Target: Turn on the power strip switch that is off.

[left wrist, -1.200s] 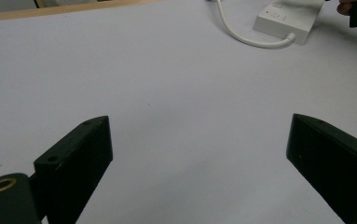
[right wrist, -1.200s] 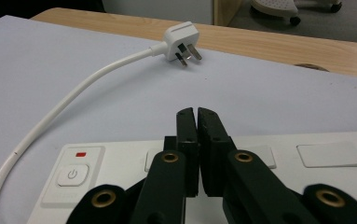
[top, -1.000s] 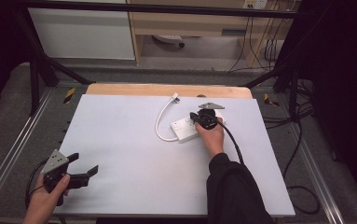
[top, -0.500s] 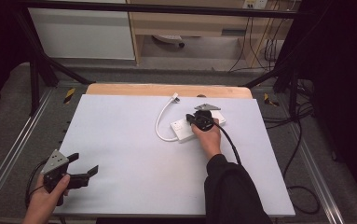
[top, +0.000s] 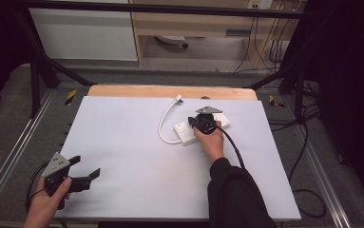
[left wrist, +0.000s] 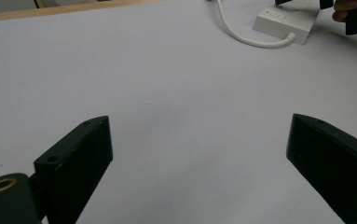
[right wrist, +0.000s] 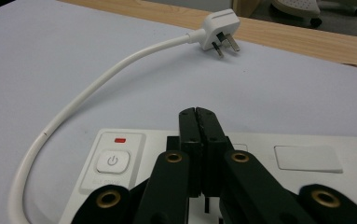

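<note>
Little has shifted since the earlier frames: the right gripper (right wrist: 199, 116) stays over the white plastic power strip (top: 189, 132), jaws pressed together with nothing visibly between them, its tip seemingly just above the strip's top face. A smooth white round cable (right wrist: 97, 88) curves from the strip to a white plug with metal pins (right wrist: 218, 28), lying on the matte pale grey table cover (top: 132, 152). Near the front left corner, the left gripper (top: 87, 168) rests with jaws wide apart, empty.

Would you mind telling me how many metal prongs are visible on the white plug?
3, all on the plug lying near the table's wooden far edge: two lower prongs and one upper right.
</note>
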{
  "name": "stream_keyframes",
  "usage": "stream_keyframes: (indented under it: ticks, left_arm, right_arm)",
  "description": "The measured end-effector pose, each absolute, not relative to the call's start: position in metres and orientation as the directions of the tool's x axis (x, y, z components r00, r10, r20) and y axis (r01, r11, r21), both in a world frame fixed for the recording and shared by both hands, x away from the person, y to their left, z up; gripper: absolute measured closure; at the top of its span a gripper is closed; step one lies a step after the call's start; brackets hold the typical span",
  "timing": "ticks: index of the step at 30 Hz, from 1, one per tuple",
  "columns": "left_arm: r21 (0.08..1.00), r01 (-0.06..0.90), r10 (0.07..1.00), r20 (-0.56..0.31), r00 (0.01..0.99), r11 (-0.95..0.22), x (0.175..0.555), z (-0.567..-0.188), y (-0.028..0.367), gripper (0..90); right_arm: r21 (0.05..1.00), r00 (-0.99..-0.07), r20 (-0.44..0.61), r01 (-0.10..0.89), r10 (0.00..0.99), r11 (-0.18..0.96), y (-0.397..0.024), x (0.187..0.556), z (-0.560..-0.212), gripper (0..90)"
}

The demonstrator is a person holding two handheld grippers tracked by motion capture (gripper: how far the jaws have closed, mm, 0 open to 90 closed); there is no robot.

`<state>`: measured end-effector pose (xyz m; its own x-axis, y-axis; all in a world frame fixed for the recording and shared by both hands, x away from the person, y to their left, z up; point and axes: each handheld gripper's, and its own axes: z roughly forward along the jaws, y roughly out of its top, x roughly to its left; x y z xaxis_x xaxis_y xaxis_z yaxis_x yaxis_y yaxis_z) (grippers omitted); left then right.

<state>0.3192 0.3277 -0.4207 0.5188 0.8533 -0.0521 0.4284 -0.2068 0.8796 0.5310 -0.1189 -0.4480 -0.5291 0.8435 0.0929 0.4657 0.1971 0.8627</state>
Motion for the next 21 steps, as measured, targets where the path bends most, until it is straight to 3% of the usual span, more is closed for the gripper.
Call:
stream_keyframes:
  ticks: [21]
  left_arm:
    - [0.879, 0.428, 0.852, -0.052, 0.52, -0.208, 0.3193, -0.4206, 0.3275, 7.1]
  right_arm:
    - [0.871, -0.522, 0.084, 0.453, 0.849, 0.193, -0.1195, 0.5295, -0.4501, 90.0]
